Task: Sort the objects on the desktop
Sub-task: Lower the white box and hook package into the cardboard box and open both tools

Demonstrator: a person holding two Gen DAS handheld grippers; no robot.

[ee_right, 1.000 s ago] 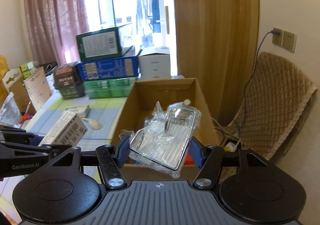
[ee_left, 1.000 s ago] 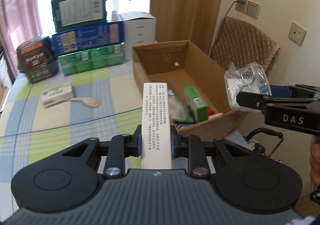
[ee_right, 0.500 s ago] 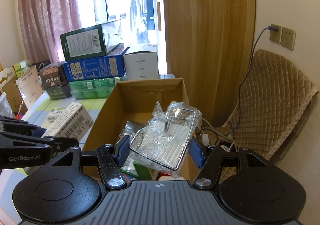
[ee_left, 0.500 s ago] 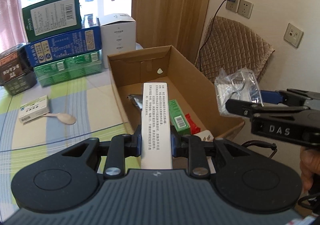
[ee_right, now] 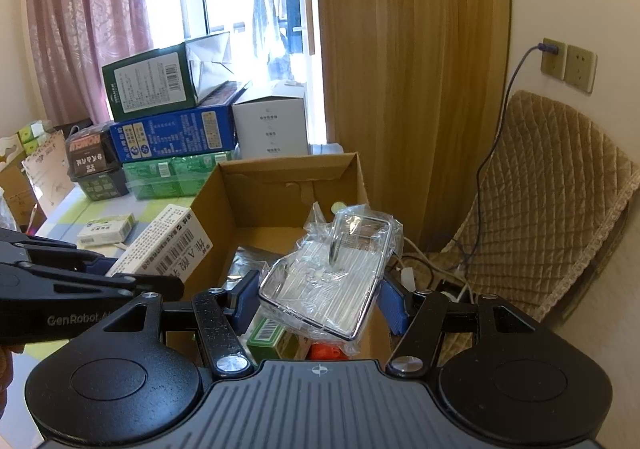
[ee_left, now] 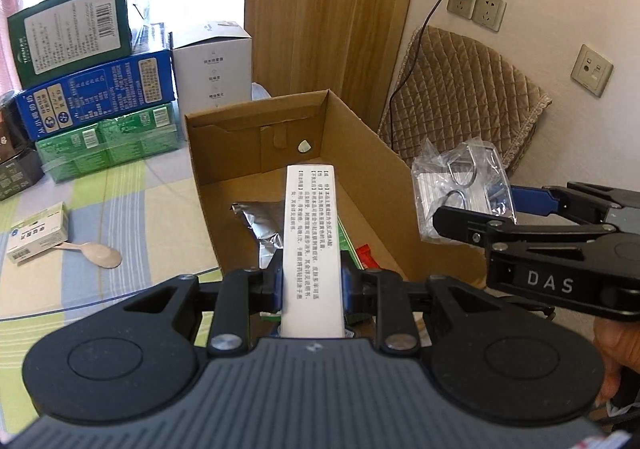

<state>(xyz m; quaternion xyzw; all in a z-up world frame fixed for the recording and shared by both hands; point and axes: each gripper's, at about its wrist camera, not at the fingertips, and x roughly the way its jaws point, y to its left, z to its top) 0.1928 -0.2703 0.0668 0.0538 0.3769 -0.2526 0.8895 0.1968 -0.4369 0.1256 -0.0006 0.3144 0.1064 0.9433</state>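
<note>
Sorting looks partly done: the cardboard box (ee_left: 372, 169) already contains a foil pouch (ee_left: 260, 221) and a green packet (ee_right: 272, 341). The left gripper (ee_left: 312, 285) is clamped on a white carton (ee_left: 312, 241) and the right gripper (ee_right: 320, 301) on a wrapped metal rack (ee_right: 332, 281), both above the box, not yet released. A small medicine box (ee_left: 38, 237) and a spoon (ee_left: 100, 255) remain on the table (ee_left: 132, 209).

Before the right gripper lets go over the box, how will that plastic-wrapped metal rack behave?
The rack looks rigid: its chrome rim keeps a straight rectangular outline between the right gripper pads. Its clear wrap is loose and crinkled, so it is probably slippery and may shift. Dropped into the cardboard box, it should land flat rather than roll, likely atop the green carton.
</note>
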